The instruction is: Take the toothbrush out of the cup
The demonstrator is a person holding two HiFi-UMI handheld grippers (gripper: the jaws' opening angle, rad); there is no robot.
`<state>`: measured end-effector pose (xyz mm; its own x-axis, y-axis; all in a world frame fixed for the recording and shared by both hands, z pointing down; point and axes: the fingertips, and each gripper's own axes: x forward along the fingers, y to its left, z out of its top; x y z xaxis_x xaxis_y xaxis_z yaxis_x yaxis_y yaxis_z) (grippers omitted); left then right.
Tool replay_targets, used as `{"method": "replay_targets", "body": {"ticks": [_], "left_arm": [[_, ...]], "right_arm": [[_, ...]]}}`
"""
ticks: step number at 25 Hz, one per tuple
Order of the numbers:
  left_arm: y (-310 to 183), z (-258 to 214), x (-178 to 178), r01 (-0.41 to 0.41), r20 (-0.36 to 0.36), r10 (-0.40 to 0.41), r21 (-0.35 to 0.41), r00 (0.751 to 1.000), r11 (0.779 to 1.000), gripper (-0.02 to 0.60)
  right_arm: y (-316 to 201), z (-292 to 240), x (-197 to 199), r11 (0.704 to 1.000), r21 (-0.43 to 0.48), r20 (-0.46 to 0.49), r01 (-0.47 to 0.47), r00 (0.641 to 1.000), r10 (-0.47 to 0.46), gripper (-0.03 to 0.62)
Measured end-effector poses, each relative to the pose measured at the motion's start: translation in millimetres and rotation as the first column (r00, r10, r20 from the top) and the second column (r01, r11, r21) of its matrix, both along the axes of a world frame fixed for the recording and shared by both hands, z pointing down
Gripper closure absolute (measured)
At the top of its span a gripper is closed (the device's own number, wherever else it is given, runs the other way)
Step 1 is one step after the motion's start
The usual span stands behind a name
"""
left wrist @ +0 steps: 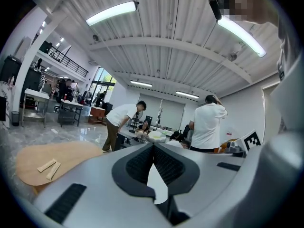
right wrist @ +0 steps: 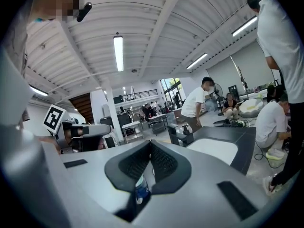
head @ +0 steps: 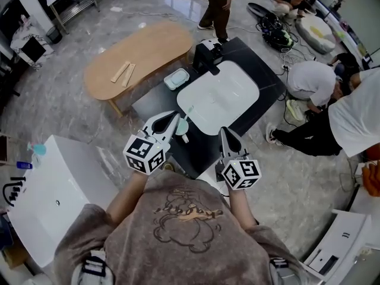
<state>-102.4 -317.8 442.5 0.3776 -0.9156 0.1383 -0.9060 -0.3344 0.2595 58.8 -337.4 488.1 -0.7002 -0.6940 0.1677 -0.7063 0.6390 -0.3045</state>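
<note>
The toothbrush (head: 189,111) stands in the cup (head: 183,126) near the table's (head: 153,103) front edge, left of the sink (head: 221,92). The left gripper (head: 176,117), just beside the cup, and the right gripper (head: 224,131) both have their fingers closed on nothing.

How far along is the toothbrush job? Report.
Nothing done yet: the white toothbrush stands in the pale teal cup beside the white sink. The left gripper and right gripper are shut and empty. Left to do: grip it and lift it out.
</note>
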Motion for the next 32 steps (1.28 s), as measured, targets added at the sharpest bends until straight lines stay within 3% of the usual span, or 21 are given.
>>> {"method": "replay_targets", "body": {"ticks": [14, 20, 23, 32], "left_arm": [[-14, 3, 1, -0.023, -0.015, 0.023, 0.011, 1.0, 1.0, 0.552], [-20, 6, 2, -0.036, -0.039, 0.036, 0.005, 0.999, 0.999, 0.424], [-23, 7, 0, -0.036, -0.047, 0.036, -0.003, 0.998, 0.999, 0.306], [-37, 57, 12, -0.101, 0.052, 0.107, -0.098, 0.993, 0.99, 0.272]], "right_arm": [[-8, 2, -1, 1.0, 0.0, -0.008, -0.026, 1.0, 0.026, 0.589], [-12, 6, -2, 1.0, -0.006, -0.009, -0.021, 1.0, 0.021, 0.59], [-14, 6, -4, 1.0, -0.004, -0.008, -0.017, 1.0, 0.017, 0.59], [-17, 9, -1, 1.0, -0.011, -0.006, -0.027, 1.0, 0.027, 0.591]]}}
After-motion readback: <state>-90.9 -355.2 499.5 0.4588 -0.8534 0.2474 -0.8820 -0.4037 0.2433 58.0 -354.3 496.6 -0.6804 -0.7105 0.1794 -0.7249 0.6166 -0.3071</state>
